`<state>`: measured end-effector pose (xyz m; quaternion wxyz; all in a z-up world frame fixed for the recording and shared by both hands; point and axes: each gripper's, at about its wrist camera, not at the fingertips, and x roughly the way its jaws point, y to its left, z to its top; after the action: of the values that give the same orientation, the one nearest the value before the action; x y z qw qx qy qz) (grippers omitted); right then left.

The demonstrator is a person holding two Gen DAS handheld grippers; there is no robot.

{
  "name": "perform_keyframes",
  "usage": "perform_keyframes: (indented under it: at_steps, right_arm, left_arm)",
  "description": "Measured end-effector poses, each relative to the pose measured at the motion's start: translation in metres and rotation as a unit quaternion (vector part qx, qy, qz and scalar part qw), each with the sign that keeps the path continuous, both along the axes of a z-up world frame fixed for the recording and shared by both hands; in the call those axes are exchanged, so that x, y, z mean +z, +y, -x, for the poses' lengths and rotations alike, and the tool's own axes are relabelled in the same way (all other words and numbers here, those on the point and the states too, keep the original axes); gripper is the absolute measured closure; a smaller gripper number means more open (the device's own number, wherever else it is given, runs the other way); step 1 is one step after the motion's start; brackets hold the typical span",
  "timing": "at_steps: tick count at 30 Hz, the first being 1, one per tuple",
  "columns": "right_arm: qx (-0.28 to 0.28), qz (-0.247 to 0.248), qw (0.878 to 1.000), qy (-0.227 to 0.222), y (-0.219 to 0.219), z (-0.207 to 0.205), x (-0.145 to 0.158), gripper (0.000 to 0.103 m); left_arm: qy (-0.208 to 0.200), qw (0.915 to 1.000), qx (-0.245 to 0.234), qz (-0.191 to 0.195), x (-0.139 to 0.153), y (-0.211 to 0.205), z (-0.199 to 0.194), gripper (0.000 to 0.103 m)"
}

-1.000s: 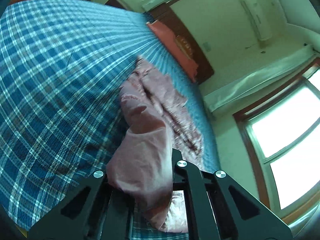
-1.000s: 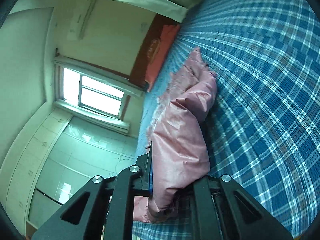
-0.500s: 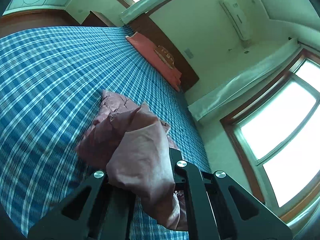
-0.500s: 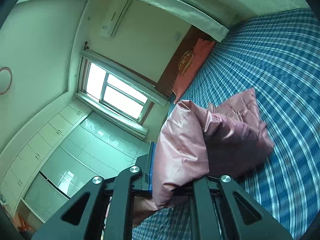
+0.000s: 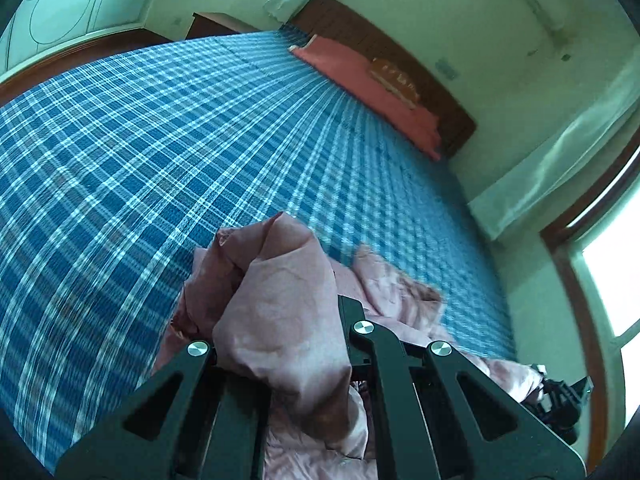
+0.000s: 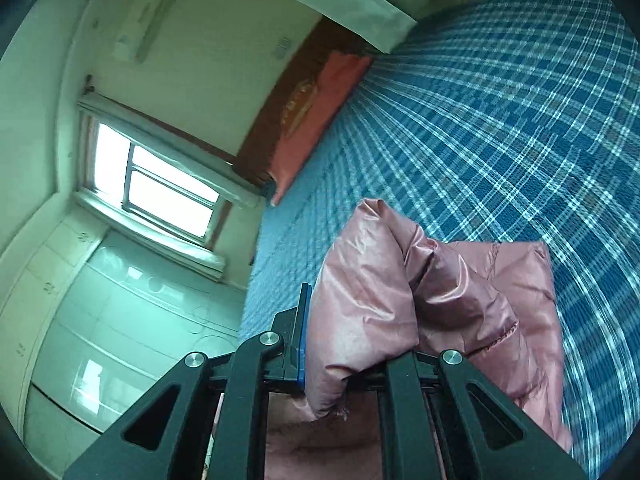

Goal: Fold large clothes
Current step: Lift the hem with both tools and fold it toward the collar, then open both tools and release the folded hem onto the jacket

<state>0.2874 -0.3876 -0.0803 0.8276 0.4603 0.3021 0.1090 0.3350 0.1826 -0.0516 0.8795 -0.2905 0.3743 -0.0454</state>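
I hold the jacket (image 5: 280, 312) with both tools, above the near part of the bed (image 5: 160, 152). My left tool (image 5: 280, 344) pinches one bunch of the pink cloth between its fingers, and my right tool (image 6: 360, 344) pinches another bunch in the same way. I think I grip two points so that the cloth between them can spread and I can lay it flat; a big padded jacket is too heavy and too slippery for one grip only.

In the left view the rest of the jacket lies crumpled on the blue plaid sheet, below and to the right of my tool, and reaches toward my right tool (image 5: 560, 396) at the corner. In the right view the jacket (image 6: 440, 312) hangs from the grip and a flat part rests on the sheet (image 6: 500, 120).

The long axis is difficult to tell, because the cloth is bunched. As far as I can judge, it runs from one tool to the other, across the bed, and not toward the red pillow (image 5: 360, 76) at the head.
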Motion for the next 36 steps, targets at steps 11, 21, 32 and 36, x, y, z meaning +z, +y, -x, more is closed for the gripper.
perform_keyframes:
  at_steps: [11, 21, 32, 36]
  right_arm:
    - [-0.016, 0.030, 0.997, 0.071, -0.007, -0.067, -0.067, 0.088]
    - [-0.014, 0.057, 0.998, 0.020, -0.012, -0.055, -0.029, 0.046]
    - [0.048, 0.169, 0.983, 0.044, 0.049, -0.056, -0.019, 0.046]
    - [0.089, 0.226, 0.969, 0.050, 0.094, -0.073, -0.026, 0.046]
  left_arm:
    - [0.053, 0.9958, -0.012, -0.073, -0.064, -0.024, -0.079, 0.097]
    - [0.016, 0.9997, 0.001, 0.017, -0.024, -0.005, -0.079, 0.038]
    - [-0.011, 0.9960, -0.048, -0.075, -0.008, -0.033, -0.054, 0.034]
    - [0.003, 0.9873, -0.077, -0.138, -0.034, -0.062, -0.059, 0.035]
